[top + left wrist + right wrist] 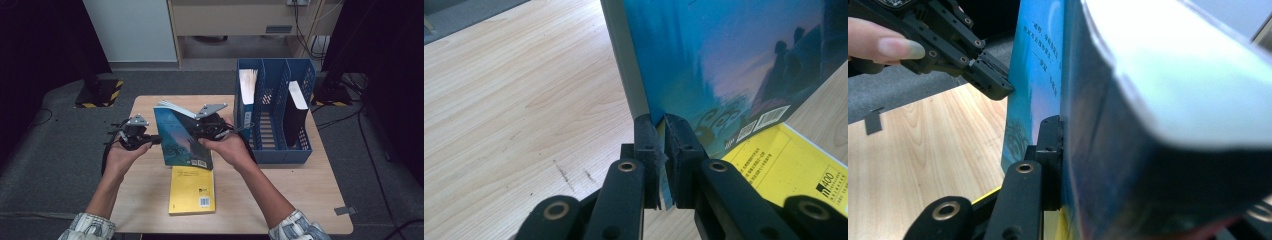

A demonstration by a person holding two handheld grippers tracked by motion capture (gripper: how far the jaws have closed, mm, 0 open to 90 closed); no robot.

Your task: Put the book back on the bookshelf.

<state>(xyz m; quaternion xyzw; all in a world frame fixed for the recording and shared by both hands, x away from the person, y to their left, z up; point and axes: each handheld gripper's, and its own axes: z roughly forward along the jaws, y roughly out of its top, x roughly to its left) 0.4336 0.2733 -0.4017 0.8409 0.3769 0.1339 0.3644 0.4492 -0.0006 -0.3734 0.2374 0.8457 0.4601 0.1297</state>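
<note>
Both tongs clamp the blue book: left tongs (pixel 663 131) pinch just the floppy cover, right tongs (pixel 216 129) grip the stiffer page block. Book (pixel 181 137) held tilted over bench (pixel 145 200), above yellow book (pixel 192 190). Covers look glossy, slippery.

Open tabletop (pixel 145 200) left of the left gripper (pixel 150 141) fingers, bare wood out to the edge. Directly between both sets of fingers, the blue book (pixel 182 137), held up on edge. Beneath and nearer the person, a yellow book (pixel 192 190) lying flat. Just right of the right gripper (pixel 200 131) fingers, a blue file rack (pixel 275 112) blocking passage; two slots occupied, middle slot free.
</note>
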